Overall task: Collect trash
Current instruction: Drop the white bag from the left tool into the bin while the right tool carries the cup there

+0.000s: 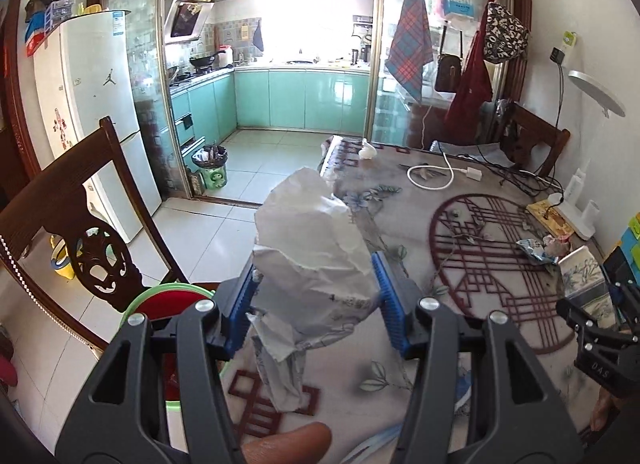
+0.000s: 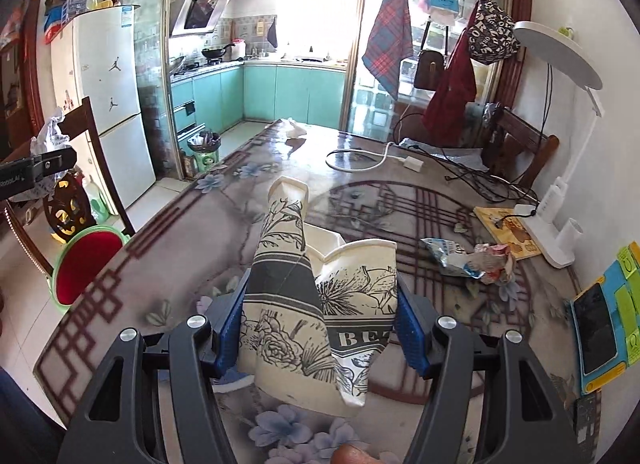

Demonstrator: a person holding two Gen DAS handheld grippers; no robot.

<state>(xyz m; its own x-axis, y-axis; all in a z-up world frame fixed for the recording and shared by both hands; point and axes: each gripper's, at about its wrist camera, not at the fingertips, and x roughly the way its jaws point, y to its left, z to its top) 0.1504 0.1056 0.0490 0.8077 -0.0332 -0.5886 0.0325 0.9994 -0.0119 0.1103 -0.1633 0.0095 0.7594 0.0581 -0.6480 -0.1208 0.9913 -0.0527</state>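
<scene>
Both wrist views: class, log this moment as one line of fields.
left gripper: shut on crumpled paper | right gripper: shut on crushed paper cup | left on table: snack wrappers | bin: beside table

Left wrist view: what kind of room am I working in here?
Most likely a home dining area opening onto a kitchen: a dining table, a refrigerator, and teal kitchen cabinets beyond the doorway.

Between your right hand-held gripper's (image 2: 320,328) pads, the crushed paper cup (image 2: 320,304) reads "BE". Your right hand-held gripper's body shows "DAS" in the left view.
</scene>
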